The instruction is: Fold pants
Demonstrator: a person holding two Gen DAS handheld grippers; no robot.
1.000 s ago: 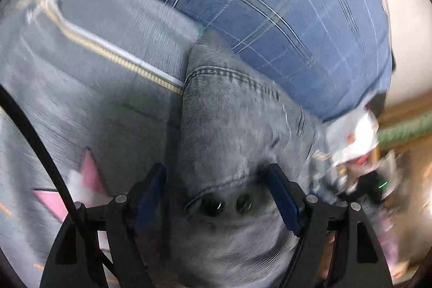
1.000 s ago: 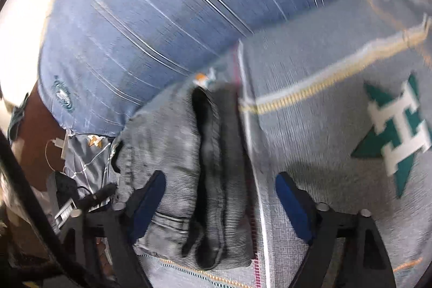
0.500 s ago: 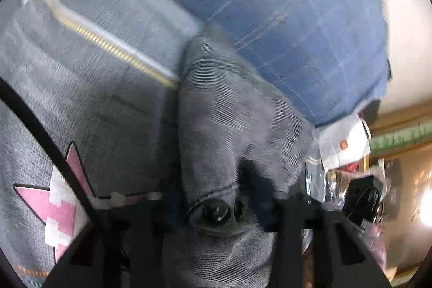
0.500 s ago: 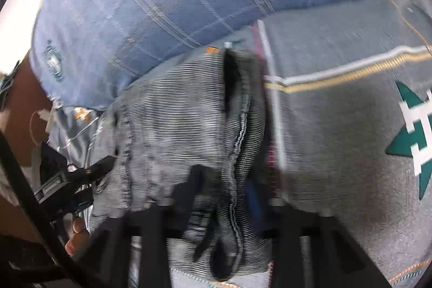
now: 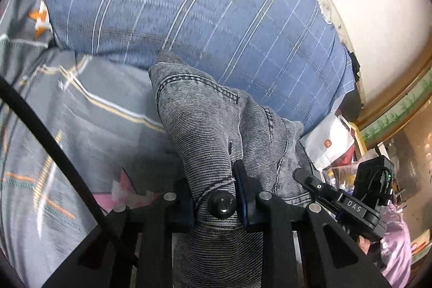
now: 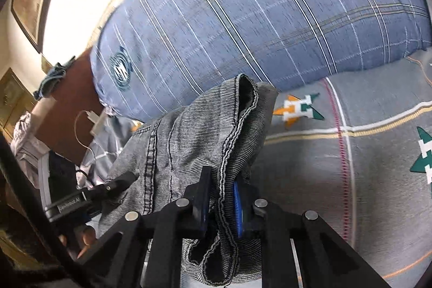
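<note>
The grey denim pants [image 5: 205, 120] are bunched and lifted off the grey patterned bedsheet [image 5: 89, 126]. My left gripper [image 5: 216, 188] is shut on the waistband by its dark button [image 5: 222, 203]. My right gripper [image 6: 220, 196] is shut on the pants [image 6: 189, 136] at a stitched hem edge, cloth hanging below the fingers. In the right wrist view the other gripper [image 6: 89, 196] shows at the left, and in the left wrist view the other gripper [image 5: 351, 204] shows at the right.
A large blue plaid pillow [image 5: 189, 12] lies right behind the pants, also in the right wrist view [image 6: 256, 18]. A brown nightstand [image 6: 67, 104] with a charger cable stands left of the bed. White bags and clutter [image 5: 332, 145] sit at the bedside.
Both grippers have closed on the pants and lifted them off the bedsheet; a second ago both were open around the cloth lying on the bed.
</note>
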